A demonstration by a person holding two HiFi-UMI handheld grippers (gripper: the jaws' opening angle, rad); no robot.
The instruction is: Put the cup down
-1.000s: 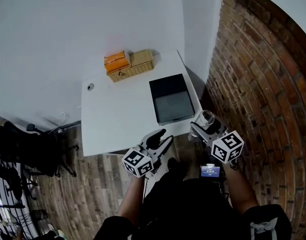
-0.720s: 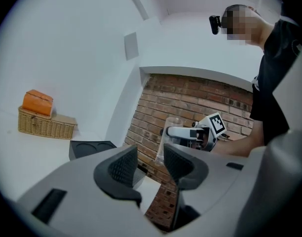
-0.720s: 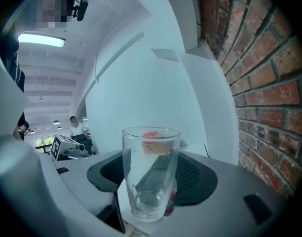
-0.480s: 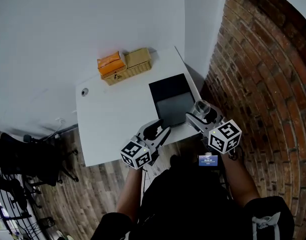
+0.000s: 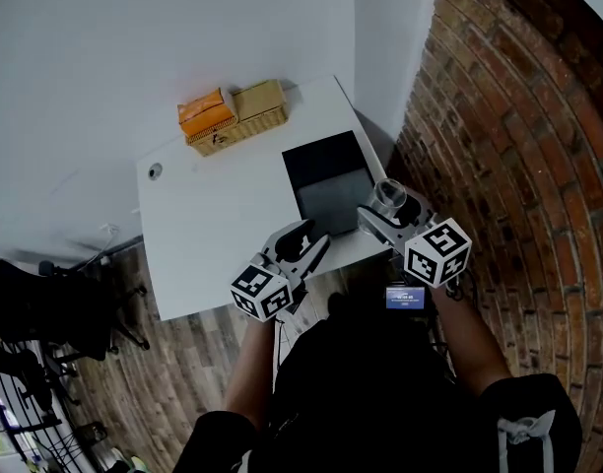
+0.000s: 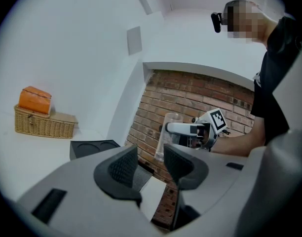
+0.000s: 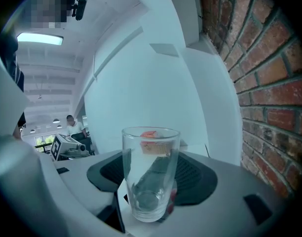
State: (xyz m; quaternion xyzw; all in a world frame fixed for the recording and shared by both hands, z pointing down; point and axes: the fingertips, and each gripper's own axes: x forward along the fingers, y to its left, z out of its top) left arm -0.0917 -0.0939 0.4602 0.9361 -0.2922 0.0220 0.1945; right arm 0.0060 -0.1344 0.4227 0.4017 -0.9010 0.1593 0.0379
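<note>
A clear glass cup [image 7: 150, 174] stands upright between the pads of my right gripper [image 7: 151, 181], which is shut on it. In the head view the cup [image 5: 388, 196] hangs just off the white table's [image 5: 213, 235] front right edge, beside the black tray [image 5: 329, 182]. From the left gripper view the cup [image 6: 169, 135] shows held in the air in front of the brick wall. My left gripper [image 5: 303, 244] is at the table's front edge, left of the tray, open with nothing between its fingers [image 6: 124, 164].
A wicker basket [image 5: 233, 126] with an orange box [image 5: 205, 112] on it sits at the table's far edge by the white wall. The black tray [image 6: 92, 147] has round recesses. A brick wall [image 5: 518, 146] runs close on the right. A black office chair [image 5: 45, 313] stands left.
Both grippers have moved forward toward the table; the cup now hangs by the tray's right front corner. The jaws look the same.
</note>
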